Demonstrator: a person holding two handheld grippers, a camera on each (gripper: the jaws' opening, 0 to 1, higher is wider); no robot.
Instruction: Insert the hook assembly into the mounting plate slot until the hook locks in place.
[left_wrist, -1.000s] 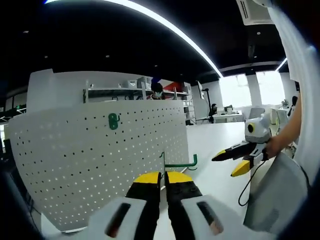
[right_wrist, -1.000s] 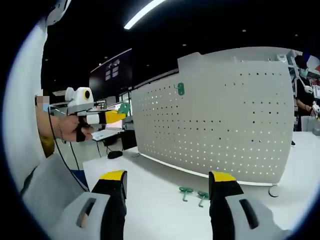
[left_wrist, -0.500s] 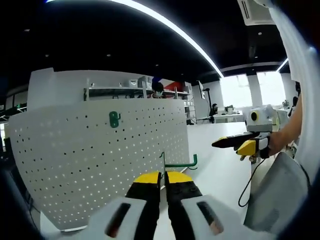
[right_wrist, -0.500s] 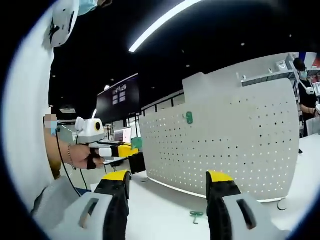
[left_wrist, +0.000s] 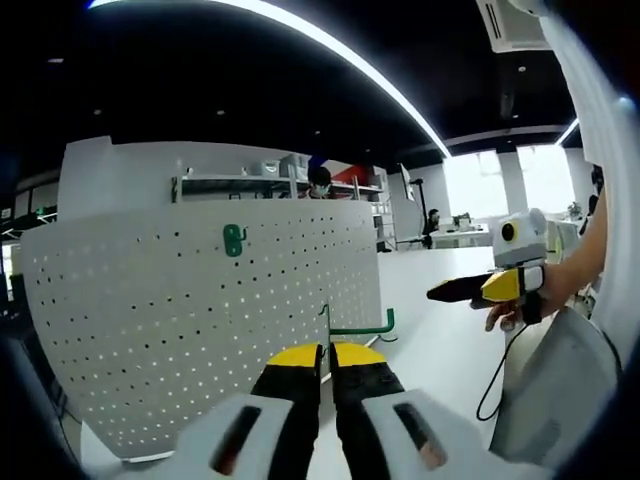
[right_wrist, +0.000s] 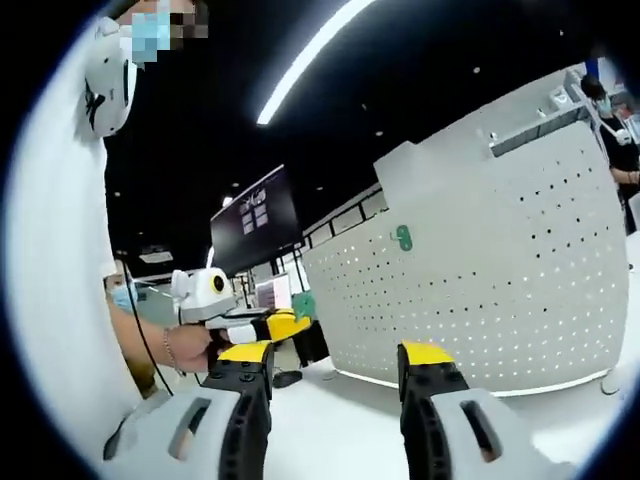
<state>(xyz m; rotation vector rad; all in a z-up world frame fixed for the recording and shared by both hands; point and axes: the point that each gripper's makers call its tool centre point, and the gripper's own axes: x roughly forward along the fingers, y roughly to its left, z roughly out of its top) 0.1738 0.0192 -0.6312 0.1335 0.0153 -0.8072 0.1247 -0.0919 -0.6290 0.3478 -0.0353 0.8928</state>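
A white perforated mounting plate (left_wrist: 200, 300) (right_wrist: 500, 290) stands upright on the white table. One green hook (left_wrist: 234, 240) (right_wrist: 403, 237) is fixed high on it. My left gripper (left_wrist: 326, 358) is shut on a green hook assembly (left_wrist: 358, 325), whose arm sticks out to the right just in front of the plate. In the right gripper view the left gripper (right_wrist: 285, 323) shows at the left, held in a hand. My right gripper (right_wrist: 335, 360) is open with nothing between its jaws, raised and apart from the plate. It appears in the left gripper view at the right (left_wrist: 470, 290).
The white table (left_wrist: 430, 330) runs to the right of the plate. A person's hand (left_wrist: 520, 305) holds the right gripper, with a black cable hanging below it. Shelves and people stand behind the plate. A dark wall screen (right_wrist: 255, 215) hangs at the back.
The right gripper has risen and tilted up, so the loose hooks on the table have dropped out of its view. The left gripper has held still with its hook.
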